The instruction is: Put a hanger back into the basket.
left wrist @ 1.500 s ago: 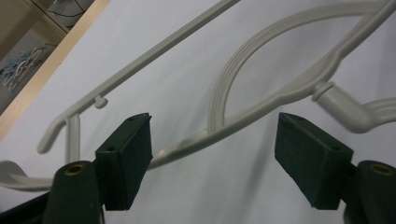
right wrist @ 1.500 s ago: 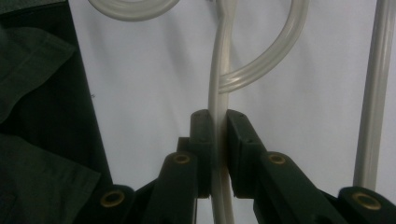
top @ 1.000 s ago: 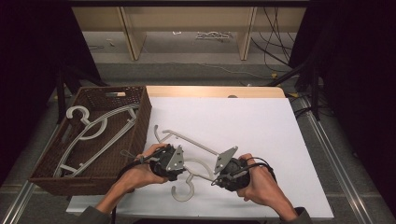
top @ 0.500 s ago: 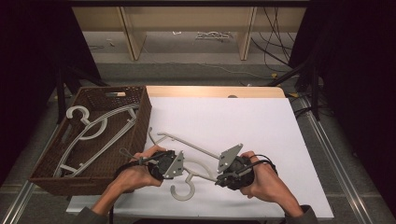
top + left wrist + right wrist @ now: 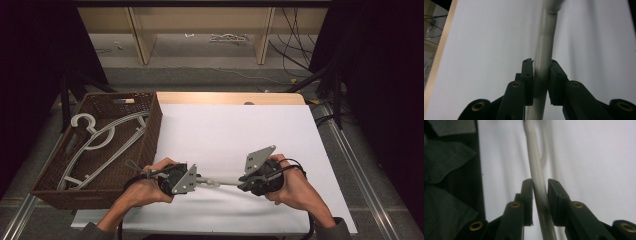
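Observation:
Both hands hold a grey plastic hanger (image 5: 219, 182) just above the white table (image 5: 235, 130), near its front edge. My left gripper (image 5: 196, 179) is shut on the hanger's bar from the left, and my right gripper (image 5: 243, 183) is shut on it from the right. In the left gripper view the black jaws (image 5: 541, 63) pinch the thick grey hanger bar (image 5: 546, 37) over the white surface. In the right gripper view the jaws (image 5: 539, 182) clamp a thinner stretch of the hanger (image 5: 532, 150). The hands and grippers hide most of the hanger in the high view.
A brown wicker basket (image 5: 152, 112) stands at the table's left edge and holds several grey hangers (image 5: 100, 137). Wooden shelving (image 5: 260, 30) and cables lie on the floor beyond the table. Dark curtains flank both sides.
The hanger lay flat on the table with its hook toward the front; now it is lifted and turned edge-on between the two grippers, and the hands have moved slightly apart.

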